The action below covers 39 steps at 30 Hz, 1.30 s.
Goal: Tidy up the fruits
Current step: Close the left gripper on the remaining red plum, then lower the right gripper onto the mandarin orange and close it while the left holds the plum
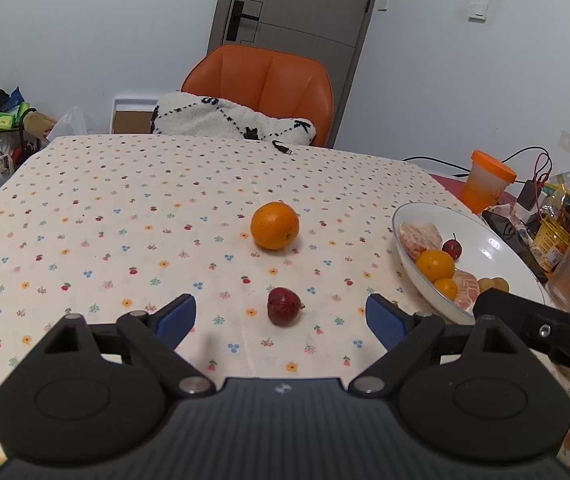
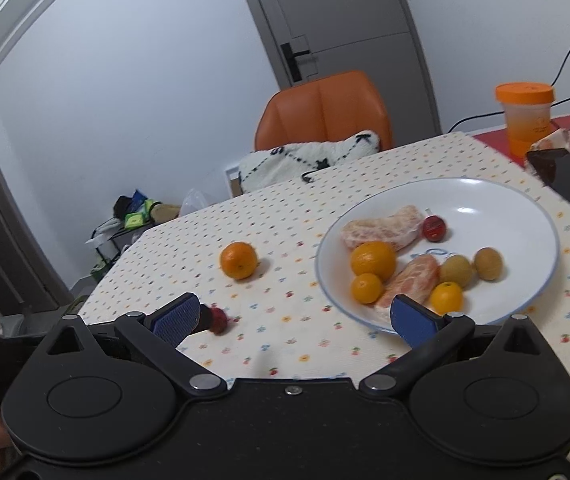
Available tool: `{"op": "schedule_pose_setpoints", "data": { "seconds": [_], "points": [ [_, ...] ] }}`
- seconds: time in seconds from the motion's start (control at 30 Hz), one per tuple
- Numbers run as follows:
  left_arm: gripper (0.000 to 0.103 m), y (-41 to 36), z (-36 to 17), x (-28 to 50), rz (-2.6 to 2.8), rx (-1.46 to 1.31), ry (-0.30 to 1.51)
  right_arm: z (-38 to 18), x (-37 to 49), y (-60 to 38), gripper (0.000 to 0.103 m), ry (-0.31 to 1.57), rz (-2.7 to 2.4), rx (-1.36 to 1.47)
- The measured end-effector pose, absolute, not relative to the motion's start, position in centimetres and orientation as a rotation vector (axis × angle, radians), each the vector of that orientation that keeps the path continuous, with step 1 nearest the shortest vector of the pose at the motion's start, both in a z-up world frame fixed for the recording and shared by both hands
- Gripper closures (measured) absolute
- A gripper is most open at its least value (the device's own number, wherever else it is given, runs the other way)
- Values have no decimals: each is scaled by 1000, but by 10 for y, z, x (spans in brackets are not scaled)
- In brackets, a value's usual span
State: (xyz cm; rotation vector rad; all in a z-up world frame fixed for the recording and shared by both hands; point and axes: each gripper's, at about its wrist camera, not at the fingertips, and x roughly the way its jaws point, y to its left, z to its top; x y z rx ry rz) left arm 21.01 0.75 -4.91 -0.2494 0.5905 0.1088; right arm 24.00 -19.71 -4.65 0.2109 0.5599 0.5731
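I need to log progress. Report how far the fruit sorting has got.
Mostly done: the white plate already holds oranges, peeled citrus pieces and small fruits. In hand: nothing; the left gripper is open around the dark red fruit, and the right gripper is open and empty. Left: that fruit and the loose orange on the tablecloth.

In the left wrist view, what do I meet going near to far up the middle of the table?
Dark red fruit between the open fingers → orange → black cable end at the far edge → white cushion → orange chair.
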Motion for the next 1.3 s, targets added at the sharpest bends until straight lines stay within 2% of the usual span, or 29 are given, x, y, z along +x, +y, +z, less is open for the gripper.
{"op": "schedule_pose_setpoints", "data": {
  "seconds": [0.3,0.43,0.53,0.6,0.67,0.77,1.3],
  "points": [
    [19,14,-55,220,97,-280,592,-47,247,-189,1,551,591,209],
    [38,13,-61,227,84,-285,614,-47,252,-184,12,561,607,199],
    [44,13,-65,233,78,-286,625,-48,255,-179,17,567,622,197],
    [52,14,-68,237,80,-288,637,-49,258,-175,20,574,630,189],
    [67,15,-71,242,79,-290,644,-50,260,-171,22,583,635,183],
    [82,18,-72,245,67,-292,649,-52,265,-165,23,592,639,179],
    [82,68,-60,239,173,-344,604,-52,289,-116,26,614,700,106]
  ]
}}
